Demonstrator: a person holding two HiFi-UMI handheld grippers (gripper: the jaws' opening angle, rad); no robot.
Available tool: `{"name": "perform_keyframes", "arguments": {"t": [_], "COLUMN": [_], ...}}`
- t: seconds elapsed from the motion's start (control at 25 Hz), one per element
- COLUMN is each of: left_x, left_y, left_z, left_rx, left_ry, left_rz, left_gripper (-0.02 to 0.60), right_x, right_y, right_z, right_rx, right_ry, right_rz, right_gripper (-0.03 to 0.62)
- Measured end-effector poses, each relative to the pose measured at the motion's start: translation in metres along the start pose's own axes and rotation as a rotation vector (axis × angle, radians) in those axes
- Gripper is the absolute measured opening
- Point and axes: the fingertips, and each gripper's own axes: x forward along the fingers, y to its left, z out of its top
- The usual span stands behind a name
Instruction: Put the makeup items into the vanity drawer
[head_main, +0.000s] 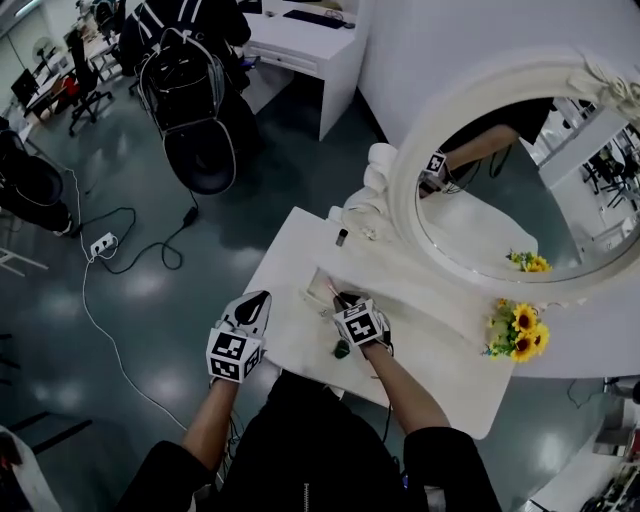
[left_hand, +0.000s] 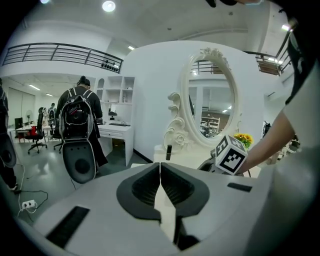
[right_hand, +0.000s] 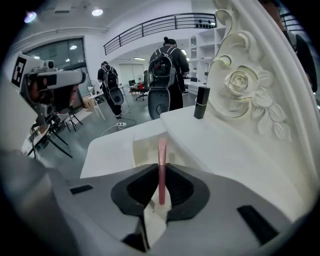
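Your right claw (right_hand: 161, 169) is clamped on a thin pink stick (right_hand: 162, 147), whose tip reaches over the open drawer (right_hand: 142, 149) just ahead and below. You look mid-placement: next, lower it in and release. Your left claw (left_hand: 160, 170) is pressed together with nothing in it. A dark tube (right_hand: 201, 102) stands further ahead on the counter (right_hand: 230, 157).

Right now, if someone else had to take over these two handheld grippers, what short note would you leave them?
Left gripper: shut, empty, held at the vanity's front edge.
Right gripper: shut on a thin pink stick, pointing at the open drawer.
Done: I cannot see what is already in the drawer.
Left: drop the stick in, then fetch the dark tube by the mirror base and the small green thing on the tabletop.
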Motion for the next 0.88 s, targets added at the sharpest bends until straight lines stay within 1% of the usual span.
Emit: {"name": "perform_keyframes", "arguments": {"t": [0.16,0.24,0.36,0.4,0.48,0.6,0.8,0.88], "left_x": [-0.003,-0.003,-0.001,0.0,0.003,0.008,0.017,0.021], "left_y": [0.005,0.005,0.003,0.002,-0.001,-0.007,-0.02,-0.025], "left_z": [-0.005,-0.007,-0.008,-0.007,-0.006,-0.004,0.001,0.006], "left_rx": [-0.012,-0.016,-0.017,-0.016,-0.012,0.0,0.024,0.039], "left_ry": [0.011,0.016,0.02,0.02,0.023,0.026,0.019,0.012], "left_rz": [0.01,0.01,0.005,0.001,-0.008,-0.027,-0.072,-0.092], "left_gripper": [0.023,0.023,0.023,0.023,0.023,0.023,0.023,0.023], "right_x": [0.01,0.01,0.007,0.006,0.001,-0.01,-0.044,-0.058], "right_y": [-0.003,-0.003,-0.003,-0.003,-0.006,-0.013,-0.018,-0.021], "right_z": [-0.005,-0.004,-0.002,-0.002,0.001,0.005,0.01,0.011], "right_rx": [0.022,0.034,0.046,0.051,0.061,0.073,0.085,0.092], "right_ry": [0.016,0.013,0.001,-0.007,-0.037,-0.111,-0.224,-0.26], "right_rz": [0.0,0.001,-0.004,-0.006,-0.012,-0.031,-0.075,-0.093], "right_gripper": [0.051,0.054,0.076,0.072,0.061,0.04,0.006,0.005]}}
